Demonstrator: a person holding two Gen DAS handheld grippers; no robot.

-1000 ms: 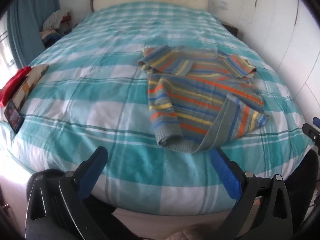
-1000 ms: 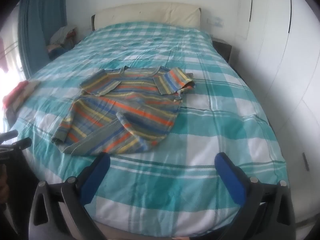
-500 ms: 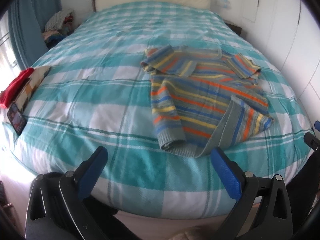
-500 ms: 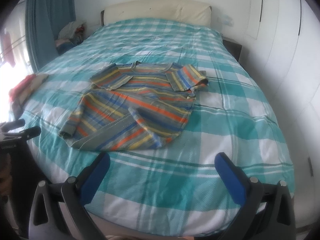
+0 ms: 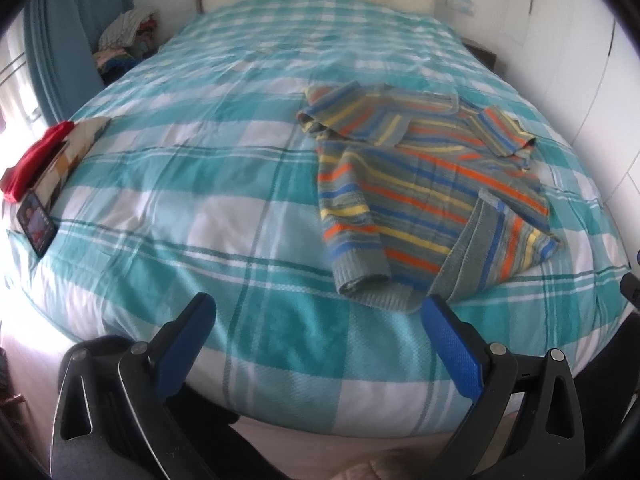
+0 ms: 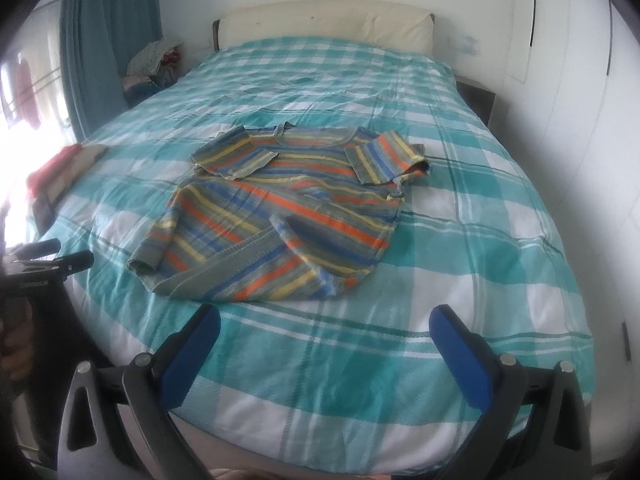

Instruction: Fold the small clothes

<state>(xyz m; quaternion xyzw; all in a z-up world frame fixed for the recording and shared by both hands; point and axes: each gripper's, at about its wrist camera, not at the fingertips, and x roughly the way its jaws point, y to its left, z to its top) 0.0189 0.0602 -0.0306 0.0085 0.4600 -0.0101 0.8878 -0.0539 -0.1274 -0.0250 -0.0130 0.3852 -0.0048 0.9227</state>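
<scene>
Left gripper (image 5: 316, 316): jaws spread wide, nothing between the blue pads. Right gripper (image 6: 326, 330): same, wide and empty. Both hover off the near edge of the bed (image 6: 460, 240), likely poised for a first grab.

Striped sweater (image 6: 280, 216) lies just ahead of the right gripper, ahead and to the right of the left one. Sleeves are tucked across the chest and the bottom hem corner is flipped up, so it looks partly folded or rumpled; cannot tell which.

Farther left: red cloth (image 5: 38, 160) on a patterned item, phone (image 5: 36, 224) beside it. Clothes heap (image 6: 156, 60) by the curtain is blurred, contents unreadable. Both views are soft. The gripper bodies are cut off at the frame bottom.
</scene>
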